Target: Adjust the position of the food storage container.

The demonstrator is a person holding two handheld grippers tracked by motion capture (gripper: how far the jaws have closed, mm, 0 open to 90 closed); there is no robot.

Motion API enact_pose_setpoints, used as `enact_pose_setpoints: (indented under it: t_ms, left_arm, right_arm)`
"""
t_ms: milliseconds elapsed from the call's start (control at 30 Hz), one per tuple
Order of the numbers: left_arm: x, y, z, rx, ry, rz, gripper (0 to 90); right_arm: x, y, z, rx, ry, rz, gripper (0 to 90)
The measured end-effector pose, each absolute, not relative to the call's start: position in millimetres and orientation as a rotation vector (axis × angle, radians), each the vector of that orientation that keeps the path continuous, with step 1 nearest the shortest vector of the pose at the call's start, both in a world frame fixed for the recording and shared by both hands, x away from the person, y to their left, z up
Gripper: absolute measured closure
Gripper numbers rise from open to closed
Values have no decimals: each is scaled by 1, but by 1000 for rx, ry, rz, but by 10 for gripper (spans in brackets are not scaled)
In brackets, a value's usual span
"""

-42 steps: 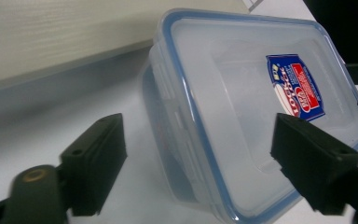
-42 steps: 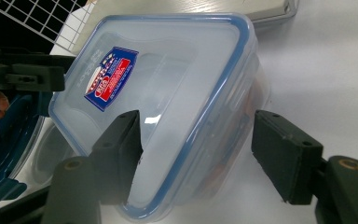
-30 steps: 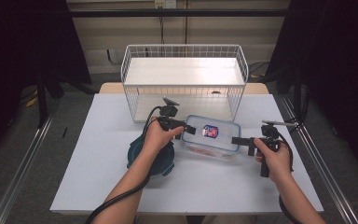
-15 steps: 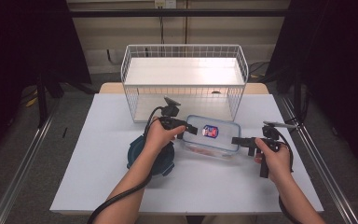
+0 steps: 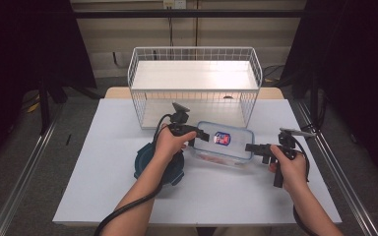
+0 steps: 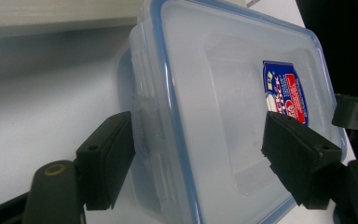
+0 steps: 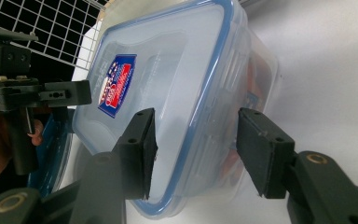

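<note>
Reaching in from opposite ends of the lidded box [image 5: 222, 145] — left gripper [image 5: 203, 135] gaping, right gripper [image 5: 248, 147] just closing, not yet clamped.

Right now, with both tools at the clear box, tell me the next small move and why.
Probably finish closing the right tool on the box's end clip. Its jaws have just been closing, straddling the blue-rimmed lid edge, pads not yet pressing. The left tool straddles the opposite end, open.
</note>
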State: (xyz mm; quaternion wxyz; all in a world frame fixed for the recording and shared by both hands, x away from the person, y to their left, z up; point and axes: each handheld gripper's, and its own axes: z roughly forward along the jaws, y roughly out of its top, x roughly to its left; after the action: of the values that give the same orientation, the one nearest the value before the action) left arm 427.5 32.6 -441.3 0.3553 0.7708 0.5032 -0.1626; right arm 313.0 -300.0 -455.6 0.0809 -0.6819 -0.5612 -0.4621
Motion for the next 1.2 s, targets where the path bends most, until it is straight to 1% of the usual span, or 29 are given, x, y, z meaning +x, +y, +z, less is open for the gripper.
enact_pose_setpoints:
  t_ms: [133,267,333,533,667,767,833,867,900,933,1033,1067,1133,1167,1200]
  left_arm:
    - [427,32,-441,1978,1322,-416,271]
    - [427,32,-442,1962,1325,-418,272]
    - [427,33,-442,1967,1326,-413,273]
    - [428,31,-444,1940,1340,-453,281]
    - [427,32,-444,1945,1342,-462,277]
    - [426,30,-445,1932,1337,-454,275]
    - [426,29,-445,1925,1343,-458,277]
    - [425,29,-445,1922,1348,-458,277]
    - [425,29,-444,1925,1348,-457,279]
    - [426,29,-444,1930,1351,-474,283]
    - [425,29,-443,1941,1354,-484,288]
    - [424,28,-442,1942,1378,-486,291]
    - [423,27,-440,1935,1376,-471,298]
    - [423,29,-440,1925,1365,-481,308]
    - [423,30,-437,1936,1376,-455,333]
  right_arm:
    - [313,-300,-457,-2044,-1650,-1384,478]
    - [313,-301,-460,-2044,-1622,-1377,443]
    - [314,-302,-461,-2043,-1611,-1376,442]
    - [314,-303,-460,-2060,-1590,-1369,458]
    - [314,-305,-464,-2052,-1552,-1393,451]
    - [315,-305,-468,-2054,-1536,-1411,397]
    - [317,-302,-471,-2034,-1539,-1400,323]
    - [317,-301,-472,-2039,-1540,-1397,320]
    - [318,-301,-471,-2040,-1547,-1393,332]
    - [317,-301,-467,-2061,-1543,-1396,406]
    - [316,-303,-463,-2068,-1550,-1379,421]
    - [316,-304,-463,-2069,-1554,-1374,424]
    - [315,-305,-462,-2075,-1542,-1373,446]
    - [314,-306,-461,-2070,-1534,-1375,462]
    - [312,-308,-461,-2062,-1492,-1406,511]
